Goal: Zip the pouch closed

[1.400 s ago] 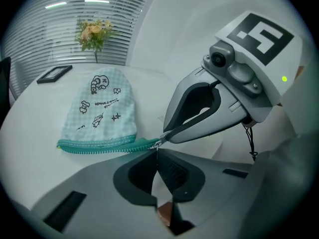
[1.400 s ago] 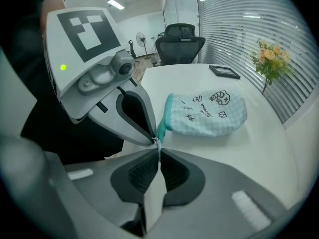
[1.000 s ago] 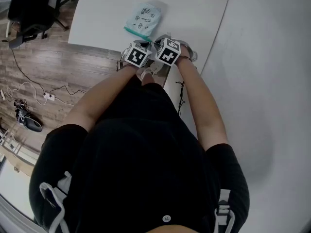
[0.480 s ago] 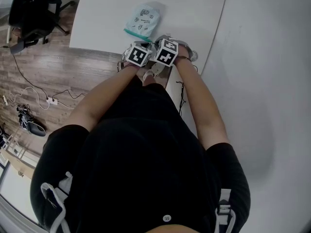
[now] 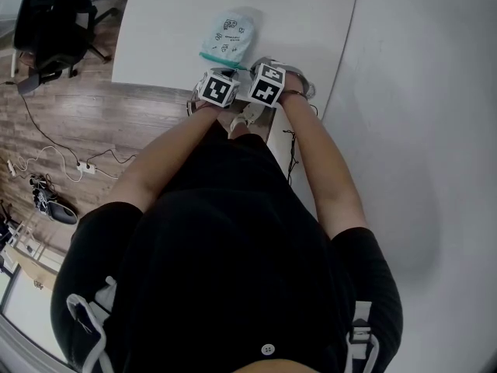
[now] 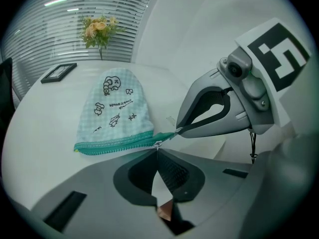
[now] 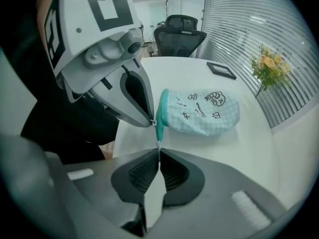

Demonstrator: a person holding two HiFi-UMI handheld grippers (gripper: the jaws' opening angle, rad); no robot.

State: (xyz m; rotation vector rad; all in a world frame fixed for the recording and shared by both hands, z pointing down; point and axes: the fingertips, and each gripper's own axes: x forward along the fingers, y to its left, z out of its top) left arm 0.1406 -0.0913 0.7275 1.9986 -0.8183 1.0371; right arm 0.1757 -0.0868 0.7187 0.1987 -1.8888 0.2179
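A light-blue checked pouch (image 6: 115, 106) with cartoon prints lies on the white table (image 5: 303, 22). Its teal zipper (image 6: 117, 144) runs along the near edge and looks closed along its length. My left gripper (image 6: 157, 147) is shut, with the small metal zipper pull (image 6: 157, 144) at its tips. My right gripper (image 7: 158, 147) is shut on the teal end of the zipper (image 7: 159, 126) at the pouch's corner. The two tips sit almost touching at that corner. In the head view both marker cubes hide the jaws just below the pouch (image 5: 227, 36).
A vase of flowers (image 6: 99, 28) and a dark frame (image 6: 59, 72) stand at the table's far side. An office chair (image 7: 180, 34) is beyond the table. The table's near edge (image 5: 155, 88) lies just under my hands, with cables (image 5: 54, 162) on the wooden floor.
Neither the grippers nor the pouch have visibly moved; only the head view has shifted slightly.
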